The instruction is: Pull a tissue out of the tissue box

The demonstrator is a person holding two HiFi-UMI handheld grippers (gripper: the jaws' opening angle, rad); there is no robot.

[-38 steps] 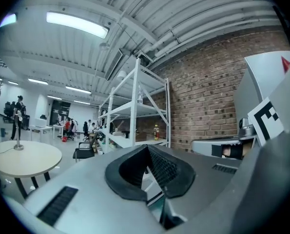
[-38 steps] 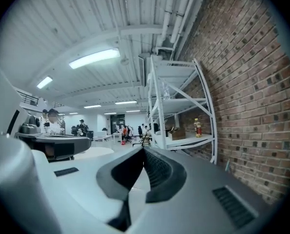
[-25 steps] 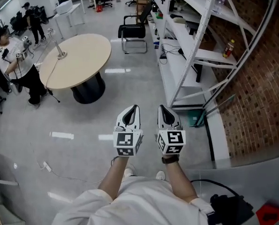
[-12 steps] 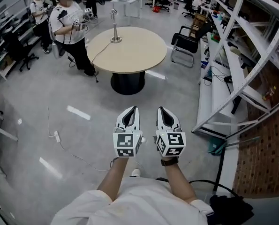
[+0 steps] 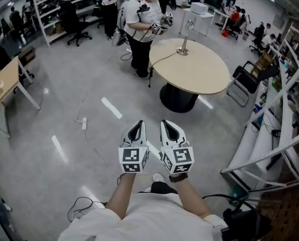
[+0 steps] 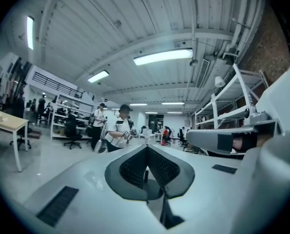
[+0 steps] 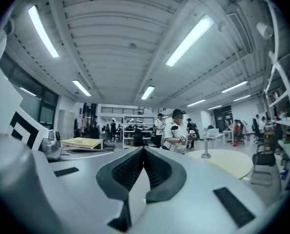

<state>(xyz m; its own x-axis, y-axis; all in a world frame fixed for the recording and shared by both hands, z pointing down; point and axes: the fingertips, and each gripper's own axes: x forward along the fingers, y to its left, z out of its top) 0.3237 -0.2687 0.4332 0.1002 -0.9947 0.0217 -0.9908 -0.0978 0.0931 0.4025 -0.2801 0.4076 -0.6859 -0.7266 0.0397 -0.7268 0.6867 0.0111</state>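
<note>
No tissue box shows in any view. In the head view my left gripper (image 5: 137, 126) and right gripper (image 5: 168, 126) are held side by side in front of my body, over bare grey floor, pointing level. Both are shut with nothing between the jaws. The left gripper view shows its ribbed pads (image 6: 145, 161) pressed together, with an open office hall beyond. The right gripper view shows its pads (image 7: 143, 165) likewise closed, facing a round table and people.
A round beige table (image 5: 199, 69) with a small metal stand (image 5: 183, 44) is ahead to the right, and a person (image 5: 141, 24) stands beside it. White metal shelving (image 5: 285, 149) runs along the right. A power strip and cable (image 5: 84, 122) lie on the floor, a desk (image 5: 1, 84) stands left.
The whole view has swung left: the round table has slid from the upper left to the upper right and the shelving has moved to the right edge. Both grippers stay shut, side by side.
</note>
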